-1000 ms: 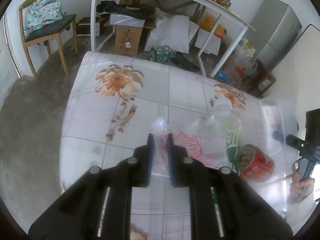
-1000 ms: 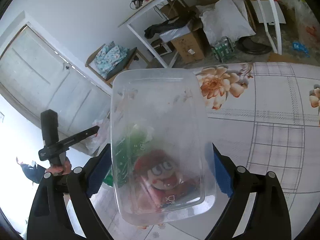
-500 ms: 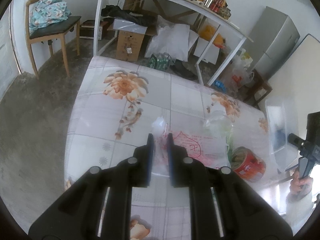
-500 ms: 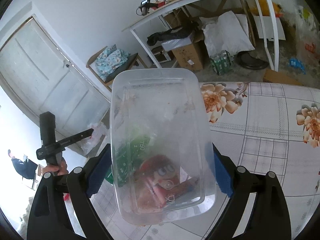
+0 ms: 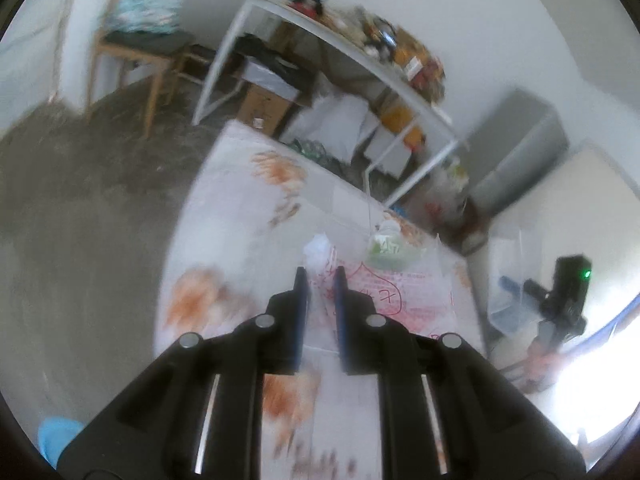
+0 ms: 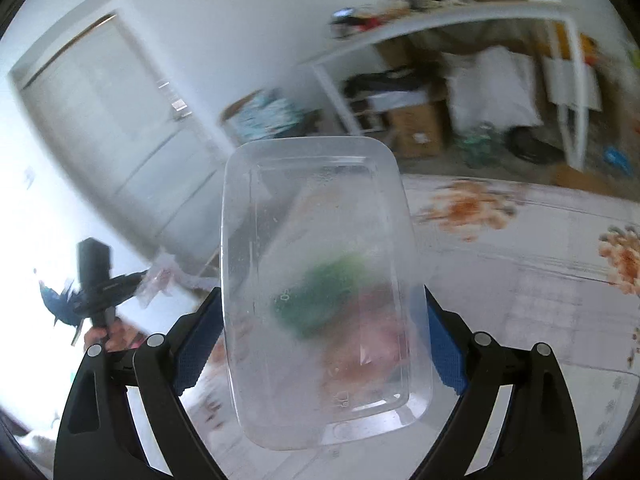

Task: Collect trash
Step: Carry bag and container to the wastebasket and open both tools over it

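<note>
The left hand-held gripper (image 5: 319, 270) has its two black fingers drawn narrow, pinching the crinkled edge of a clear plastic bag printed with red writing (image 5: 384, 296). The bag spreads ahead and to the right of the fingertips over the bench with the orange-flower cloth (image 5: 240, 208). Just beyond it, ahead and right of the tips, sits a blurred green-and-white crumpled wrapper (image 5: 386, 248). A small white crumpled scrap (image 5: 318, 246) lies just ahead of the tips.

The right hand-held gripper (image 6: 324, 312) is spread wide, its blue pads (image 6: 198, 340) pressed against the long sides of a clear rectangular plastic tub (image 6: 320, 280), which it holds up so that it fills the middle of its view. Through the tub's cloudy bottom a green shape and a reddish one show; what they are, I cannot tell. The tub blocks most of the bench directly ahead of this gripper.

Farther ahead of both grippers stands a long white-framed table (image 5: 344, 60) loaded with clutter, with a brown cardboard box (image 5: 264, 106) and white sacks (image 5: 336, 124) under it. To the far left of the left gripper is a wooden chair with a patterned cushion (image 5: 136, 36); to its far right, a grey cabinet (image 5: 520, 160). A pale panelled door (image 6: 120, 128) stands left of the right gripper.
</note>
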